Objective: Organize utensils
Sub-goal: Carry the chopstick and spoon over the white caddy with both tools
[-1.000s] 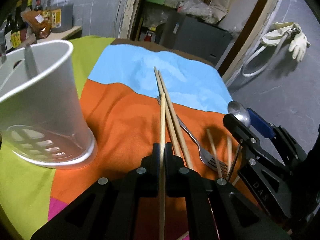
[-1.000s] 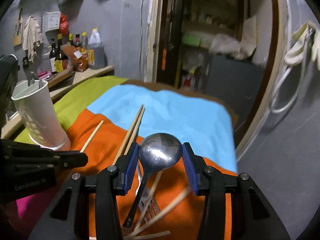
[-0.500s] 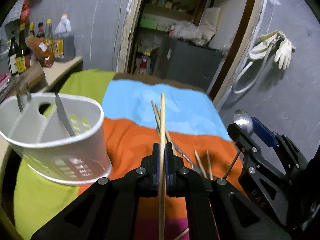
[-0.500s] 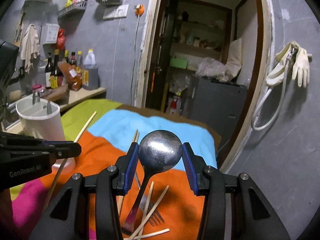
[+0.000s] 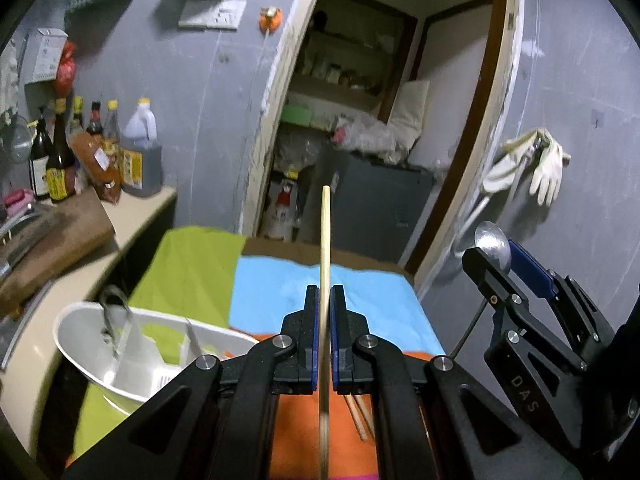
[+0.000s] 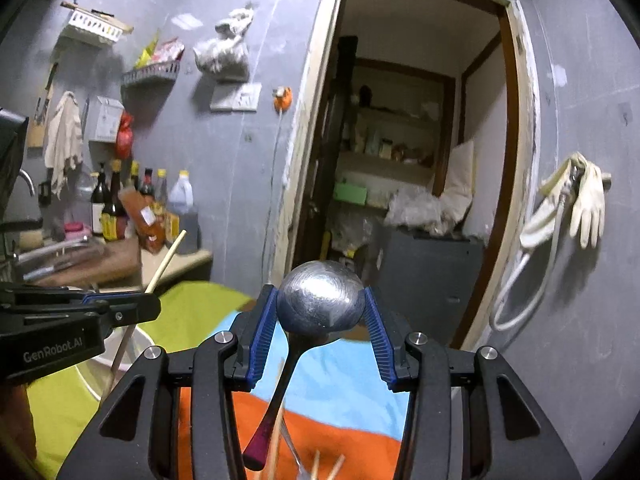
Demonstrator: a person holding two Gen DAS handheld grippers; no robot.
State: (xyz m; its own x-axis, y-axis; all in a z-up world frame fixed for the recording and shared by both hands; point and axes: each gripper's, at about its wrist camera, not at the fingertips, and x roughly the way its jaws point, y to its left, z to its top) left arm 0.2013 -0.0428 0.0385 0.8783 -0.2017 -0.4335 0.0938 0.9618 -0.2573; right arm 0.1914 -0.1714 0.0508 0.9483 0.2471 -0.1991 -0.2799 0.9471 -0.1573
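Observation:
My left gripper [image 5: 325, 300] is shut on a wooden chopstick [image 5: 325, 248] that points up and forward, raised above the table. It also shows in the right wrist view [image 6: 166, 260]. The white utensil holder [image 5: 132, 344] with dividers stands low on the left, with metal utensils inside. My right gripper [image 6: 320, 312] is shut on a metal spoon [image 6: 320, 304] by its bowl, its dark handle hanging down. The right gripper with the spoon [image 5: 491, 240] shows at the right of the left wrist view. More chopsticks [image 5: 358, 416] and a fork [image 6: 294, 452] lie on the orange cloth below.
The table wears a cloth of green, blue and orange patches [image 5: 280, 292]. A counter [image 5: 132, 216] with several bottles [image 5: 56, 160] stands at the left. An open doorway [image 6: 400, 200] and rubber gloves [image 6: 584, 208] on the wall lie ahead.
Both grippers have risen and tilted upward with chopstick and spoon; the table has dropped low in view and the holder now sits below the left gripper.

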